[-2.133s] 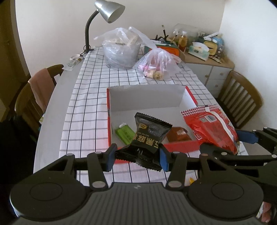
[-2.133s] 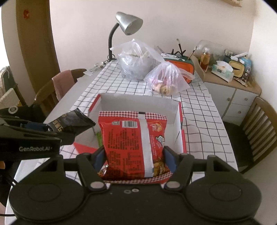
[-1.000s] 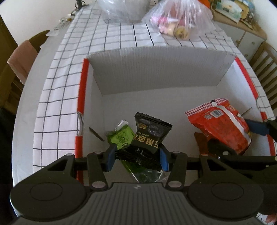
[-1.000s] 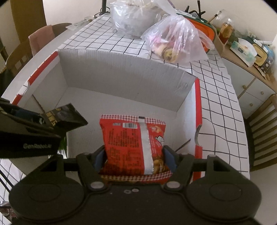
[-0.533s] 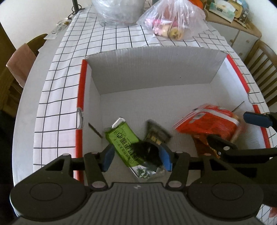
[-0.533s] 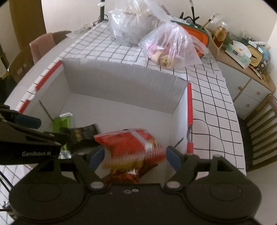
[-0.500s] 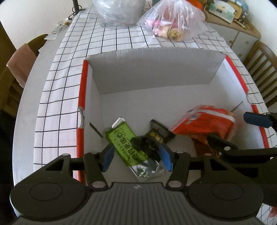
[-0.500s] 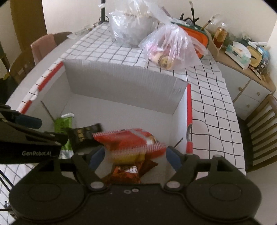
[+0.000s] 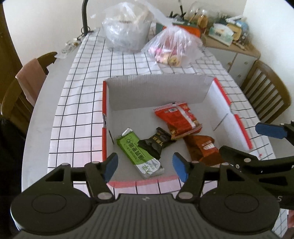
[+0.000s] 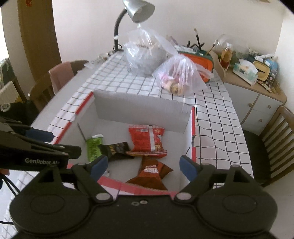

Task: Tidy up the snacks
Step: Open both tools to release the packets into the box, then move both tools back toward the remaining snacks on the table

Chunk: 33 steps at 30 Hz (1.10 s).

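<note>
A white cardboard box with red rims [image 9: 158, 95] [image 10: 139, 112] sits on the checked tablecloth. Inside lie a green bar [image 9: 137, 150] [image 10: 93, 147], a black packet [image 9: 156, 143] [image 10: 115, 149], a red snack bag [image 9: 178, 117] [image 10: 147, 139] and a brown-orange packet [image 9: 204, 149] [image 10: 150, 171]. My left gripper [image 9: 145, 165] is open and empty above the box's near edge. My right gripper [image 10: 143, 165] is open and empty above the box's near right part, and also shows in the left wrist view [image 9: 244, 145].
Two clear plastic bags [image 9: 126, 27] [image 9: 172, 47] with food stand behind the box. A desk lamp [image 10: 136, 11] stands at the far end. Wooden chairs [image 9: 23, 86] [image 10: 275, 139] flank the table. A cluttered cabinet [image 10: 253, 88] is at the right.
Both grippers opened and dropped their packets into the box: the black packet from the left, the red bag from the right. Both grippers then drew back and up from the box.
</note>
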Each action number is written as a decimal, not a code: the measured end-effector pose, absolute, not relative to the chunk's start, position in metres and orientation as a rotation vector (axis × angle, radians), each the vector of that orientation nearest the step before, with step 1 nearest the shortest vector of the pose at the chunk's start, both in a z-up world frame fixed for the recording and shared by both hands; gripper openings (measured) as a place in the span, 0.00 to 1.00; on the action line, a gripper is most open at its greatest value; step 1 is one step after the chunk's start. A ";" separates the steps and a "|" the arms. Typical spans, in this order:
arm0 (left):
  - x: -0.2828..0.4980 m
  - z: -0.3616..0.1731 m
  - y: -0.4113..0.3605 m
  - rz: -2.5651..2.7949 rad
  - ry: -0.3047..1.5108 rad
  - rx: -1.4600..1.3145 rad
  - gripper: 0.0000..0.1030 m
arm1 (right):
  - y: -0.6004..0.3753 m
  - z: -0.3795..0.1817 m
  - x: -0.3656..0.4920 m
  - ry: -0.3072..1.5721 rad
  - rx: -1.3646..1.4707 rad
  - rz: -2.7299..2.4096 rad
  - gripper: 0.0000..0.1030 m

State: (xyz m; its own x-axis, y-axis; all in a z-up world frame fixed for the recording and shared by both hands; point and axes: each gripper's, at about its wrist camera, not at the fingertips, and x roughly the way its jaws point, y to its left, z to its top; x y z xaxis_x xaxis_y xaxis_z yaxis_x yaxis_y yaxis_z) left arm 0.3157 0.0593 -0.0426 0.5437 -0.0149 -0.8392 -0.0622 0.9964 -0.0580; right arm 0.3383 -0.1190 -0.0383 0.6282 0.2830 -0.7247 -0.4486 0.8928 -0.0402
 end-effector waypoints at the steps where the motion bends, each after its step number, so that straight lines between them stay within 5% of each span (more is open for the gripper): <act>1: 0.311 -0.040 0.060 0.025 0.987 -0.084 0.63 | -0.120 -0.034 0.331 0.777 -0.219 0.429 0.84; 19: 0.197 -0.001 0.076 -0.038 0.839 -0.127 0.76 | -0.150 -0.008 0.225 0.649 -0.105 0.509 1.00; 33: 0.143 -0.049 0.102 0.039 0.899 -0.182 0.77 | -0.160 -0.067 0.184 0.725 -0.101 0.465 1.00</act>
State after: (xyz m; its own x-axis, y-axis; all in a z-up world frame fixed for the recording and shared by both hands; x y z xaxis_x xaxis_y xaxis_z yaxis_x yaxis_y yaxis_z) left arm 0.1427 0.1019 -0.0486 0.6226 -0.0427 -0.7814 -0.1101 0.9838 -0.1415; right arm 0.1843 -0.1602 -0.0670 0.6516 0.3747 -0.6595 -0.4435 0.8936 0.0694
